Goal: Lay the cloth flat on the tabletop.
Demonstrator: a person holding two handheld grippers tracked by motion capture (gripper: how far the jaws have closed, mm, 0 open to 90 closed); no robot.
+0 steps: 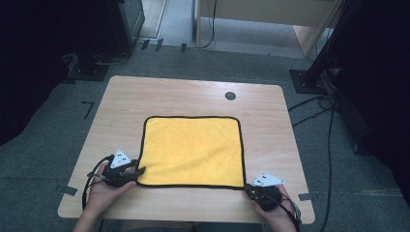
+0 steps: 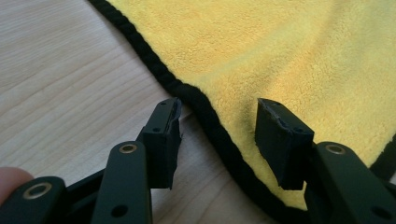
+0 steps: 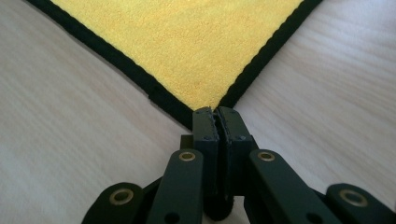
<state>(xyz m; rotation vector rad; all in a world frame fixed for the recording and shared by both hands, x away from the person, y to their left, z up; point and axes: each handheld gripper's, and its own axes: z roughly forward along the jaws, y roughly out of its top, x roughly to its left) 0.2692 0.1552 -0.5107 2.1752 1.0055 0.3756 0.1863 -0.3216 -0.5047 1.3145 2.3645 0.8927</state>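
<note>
Left tongs: my left gripper (image 1: 138, 170) sits at the near-left corner of the yellow cloth (image 1: 192, 150), jaws half spread and straddling the black hem (image 2: 205, 119). One pad (image 2: 161, 135) is over bare wood and the other (image 2: 280, 140) over the pile; neither presses on the fabric yet.

Cloth: it lies flat and square on the desk (image 1: 159, 94), roughly centred side to side, its near edge a little short of the desk's near edge. The far edge leaves a band of bare wood before the desk's far edge.

Handling: I judge it light, soft and limp, a plush microfibre. It will sag and fold wherever it is not held, and should not slip from rubber pads. The corded hem is the firmest part, so the corners are where I would take it.

Right tongs: my right gripper (image 3: 217, 116) is at the near-right corner, pads pressed together on the very tip of that corner.

Edges and room: there are bare strips of desk left and right of the cloth. A small dark round cap (image 1: 230, 95) sits near the far edge, well apart from the cloth. I see open space above for lifting or folding away from me.
</note>
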